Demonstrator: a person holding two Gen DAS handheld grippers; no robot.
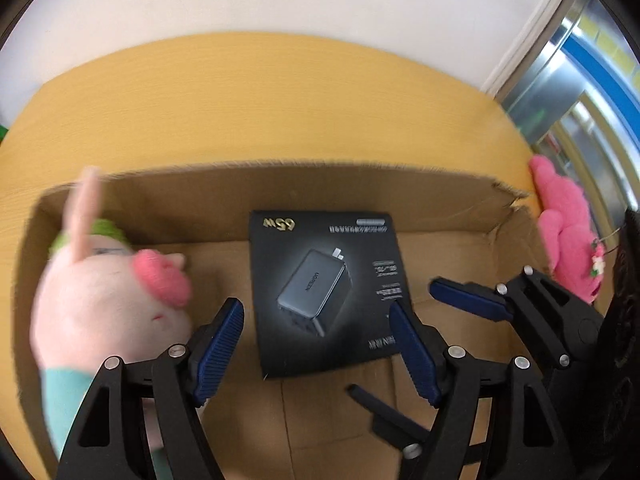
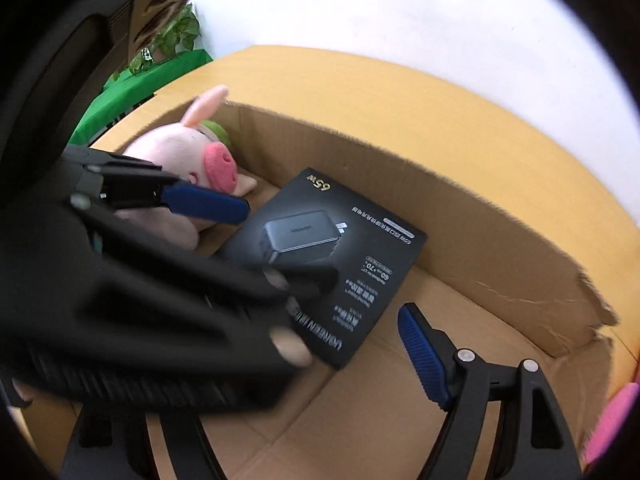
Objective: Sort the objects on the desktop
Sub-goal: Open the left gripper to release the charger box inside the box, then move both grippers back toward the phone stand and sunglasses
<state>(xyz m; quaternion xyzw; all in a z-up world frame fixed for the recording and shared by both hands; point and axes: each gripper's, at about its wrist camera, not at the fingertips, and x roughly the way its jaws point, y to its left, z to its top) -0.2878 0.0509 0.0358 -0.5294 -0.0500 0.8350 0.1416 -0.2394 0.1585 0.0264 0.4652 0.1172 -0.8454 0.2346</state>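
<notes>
Both grippers hover over an open cardboard box (image 1: 280,188) holding a black charger box (image 1: 326,292) lying flat and a plush pig (image 1: 116,300) at its left end. The left gripper (image 1: 316,348) is spread wide and empty, as is the right gripper (image 1: 472,300). The two sit close together and could collide, and the pink plush (image 1: 564,232) outside the right wall might get knocked

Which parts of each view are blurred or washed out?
Left wrist view: the pig plush is motion-smeared, the charger box only slightly soft, and the wall is bright. Right wrist view: the left gripper is a dark blur up close, the box stays readable, and the wall is blown out white.
</notes>
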